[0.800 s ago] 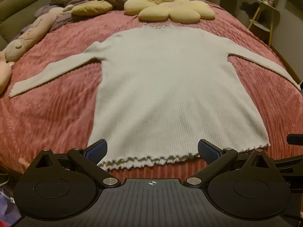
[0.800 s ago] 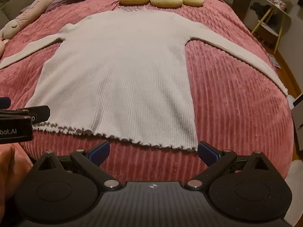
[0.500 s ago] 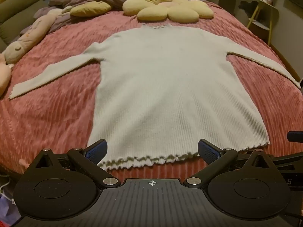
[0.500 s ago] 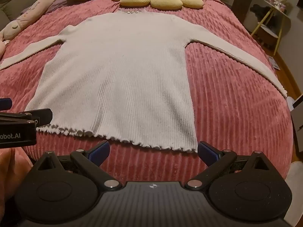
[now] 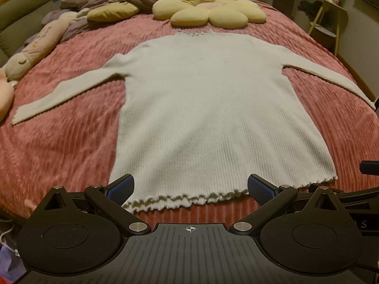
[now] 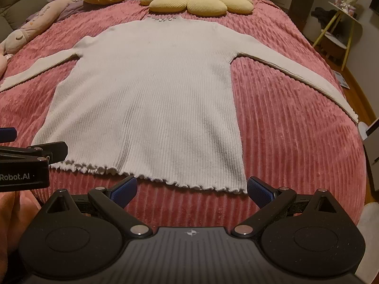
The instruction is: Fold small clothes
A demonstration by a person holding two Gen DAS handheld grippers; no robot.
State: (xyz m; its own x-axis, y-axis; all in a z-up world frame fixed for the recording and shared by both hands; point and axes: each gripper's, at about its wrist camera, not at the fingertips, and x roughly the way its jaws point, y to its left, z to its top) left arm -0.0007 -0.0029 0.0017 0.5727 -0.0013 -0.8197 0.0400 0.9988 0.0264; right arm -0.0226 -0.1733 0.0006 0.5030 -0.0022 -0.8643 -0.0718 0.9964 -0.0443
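Left wrist | sweater [image 5: 213, 118] flat, collar pointing away, hem near | both jaws wide apart, holding nothing

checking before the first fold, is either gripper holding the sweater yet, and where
Nothing is held. Left gripper and right gripper are both open, short of the sweater hem.

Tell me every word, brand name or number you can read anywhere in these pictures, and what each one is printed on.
"Robot.AI": white letters on the black body of the left tongs, seen from the right wrist camera; the picture's edge may cut off the start.
"S": a faint letter on the black body of the right tongs, seen from the left wrist camera; anything else there is hidden.
The long pale plush toy carries small marks, too blurred to read.
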